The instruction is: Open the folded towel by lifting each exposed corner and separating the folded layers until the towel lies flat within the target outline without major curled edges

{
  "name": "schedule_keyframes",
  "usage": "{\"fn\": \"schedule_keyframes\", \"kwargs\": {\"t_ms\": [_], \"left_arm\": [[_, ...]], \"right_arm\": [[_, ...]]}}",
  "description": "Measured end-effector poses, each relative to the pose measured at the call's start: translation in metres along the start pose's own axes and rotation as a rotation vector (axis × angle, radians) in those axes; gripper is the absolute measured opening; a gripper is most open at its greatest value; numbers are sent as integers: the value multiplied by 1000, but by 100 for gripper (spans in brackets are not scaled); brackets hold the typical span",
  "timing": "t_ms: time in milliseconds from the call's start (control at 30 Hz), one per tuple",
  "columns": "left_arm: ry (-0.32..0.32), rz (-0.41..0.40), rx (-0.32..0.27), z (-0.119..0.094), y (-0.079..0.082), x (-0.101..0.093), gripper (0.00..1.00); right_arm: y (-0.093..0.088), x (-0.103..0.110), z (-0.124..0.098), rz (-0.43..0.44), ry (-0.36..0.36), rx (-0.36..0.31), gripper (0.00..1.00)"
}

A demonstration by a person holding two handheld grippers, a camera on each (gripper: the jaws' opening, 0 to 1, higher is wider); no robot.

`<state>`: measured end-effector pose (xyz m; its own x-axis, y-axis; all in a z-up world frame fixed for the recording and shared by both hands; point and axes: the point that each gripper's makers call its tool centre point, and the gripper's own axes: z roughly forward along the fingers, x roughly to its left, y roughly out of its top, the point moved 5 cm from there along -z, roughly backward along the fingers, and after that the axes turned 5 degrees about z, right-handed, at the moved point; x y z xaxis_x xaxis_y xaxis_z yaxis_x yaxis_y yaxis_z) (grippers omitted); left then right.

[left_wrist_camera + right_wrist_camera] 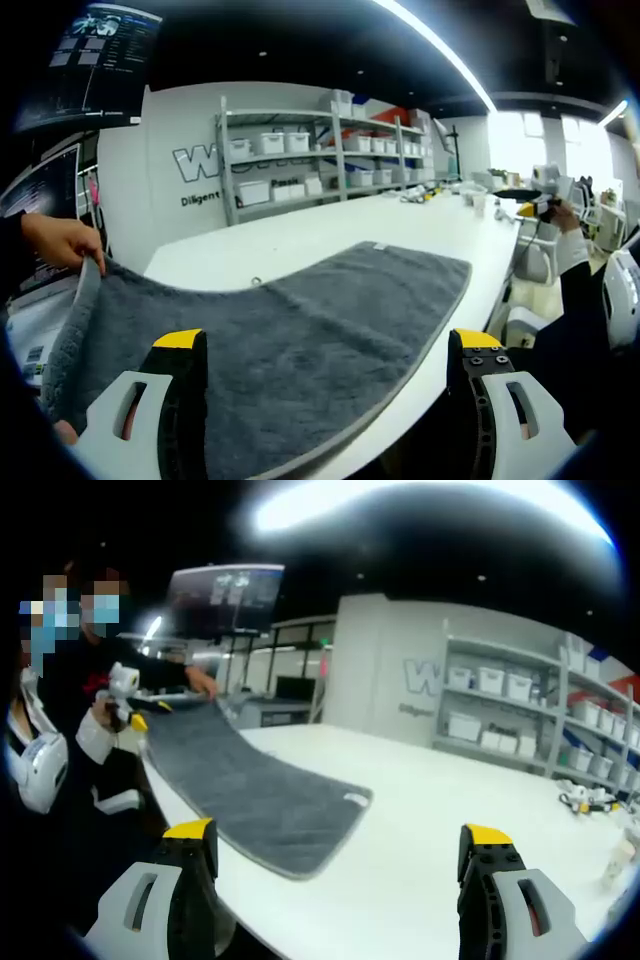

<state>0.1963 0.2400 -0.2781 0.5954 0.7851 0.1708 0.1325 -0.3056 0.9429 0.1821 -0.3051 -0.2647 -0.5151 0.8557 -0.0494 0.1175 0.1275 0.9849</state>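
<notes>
A dark grey terry towel (pixel 320 320) is seen stretched lengthwise along the white table (pixel 420 225), nearest the left gripper (pixel 330 385) (both grippers' jaws spread, empty).

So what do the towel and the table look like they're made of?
Towel: dark grey fabric, probably terry or microfibre, going by its fuzzy matte pile and the stitched, paler edge binding. Table: smooth white top, likely laminate or coated board; it shows a soft sheen and no grain.
</notes>
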Motion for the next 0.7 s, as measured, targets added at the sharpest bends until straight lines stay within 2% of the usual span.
{"fn": "schedule_keyframes", "kwargs": {"t_ms": [367,500,700], "left_arm": [[0,5,-4,0,2,-1,98],[-20,19,-9,1,5,-9,98],[-27,21,-3,3,4,-9,98]], "right_arm": [[-1,2,3,-5,6,10,100],[-1,2,3,-7,8,15,100],[-1,2,1,-4,10,8,100]]}}
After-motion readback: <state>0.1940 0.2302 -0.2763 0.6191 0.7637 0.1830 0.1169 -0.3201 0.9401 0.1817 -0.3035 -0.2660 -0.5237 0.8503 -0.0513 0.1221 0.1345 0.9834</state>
